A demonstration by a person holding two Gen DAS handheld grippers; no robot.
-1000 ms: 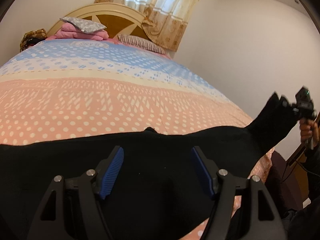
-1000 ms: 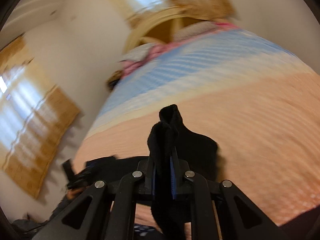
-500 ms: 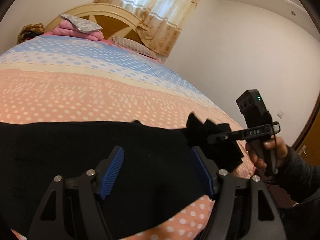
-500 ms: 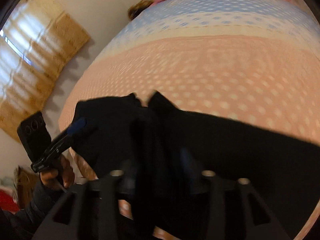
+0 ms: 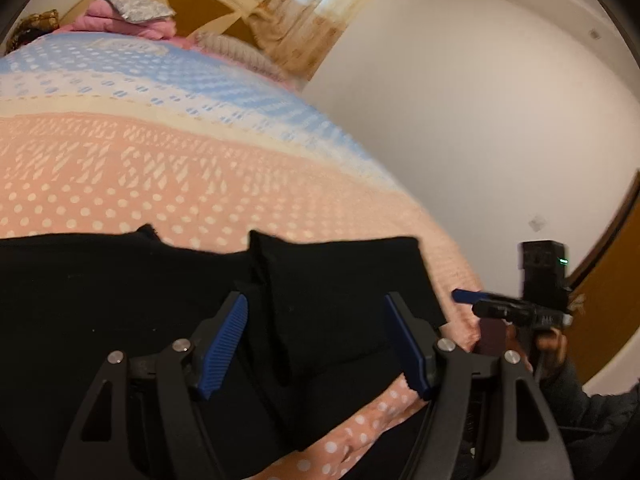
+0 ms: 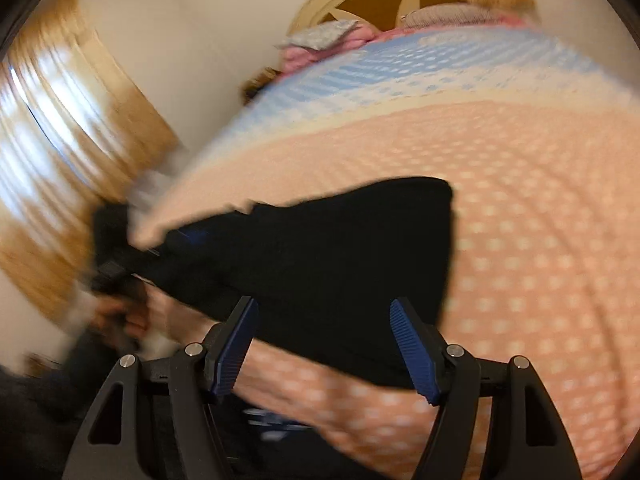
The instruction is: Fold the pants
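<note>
Black pants point(image 5: 120, 300) lie flat across the near edge of the bed. One end is folded over and lies on top point(image 5: 344, 280). In the right wrist view the pants point(image 6: 320, 256) show as a dark slab on the spread. My left gripper point(image 5: 316, 344) is open, low over the folded part, holding nothing. My right gripper point(image 6: 324, 344) is open and empty just off the pants' near edge. It also shows in the left wrist view point(image 5: 520, 308), off the bed's right side. The left gripper shows blurred in the right wrist view point(image 6: 116, 256).
The bed has a pink, cream and blue dotted spread point(image 5: 160, 168). Pillows and folded pink bedding point(image 5: 132, 16) lie by the wooden headboard point(image 5: 224, 8). A white wall point(image 5: 480, 120) is on the right, and a curtained window point(image 6: 60, 120) is on the left.
My right gripper carried the pants' end over from the right, laid it on the rest, opened and drew back off the bed's side. My left gripper stayed open over the pants.
</note>
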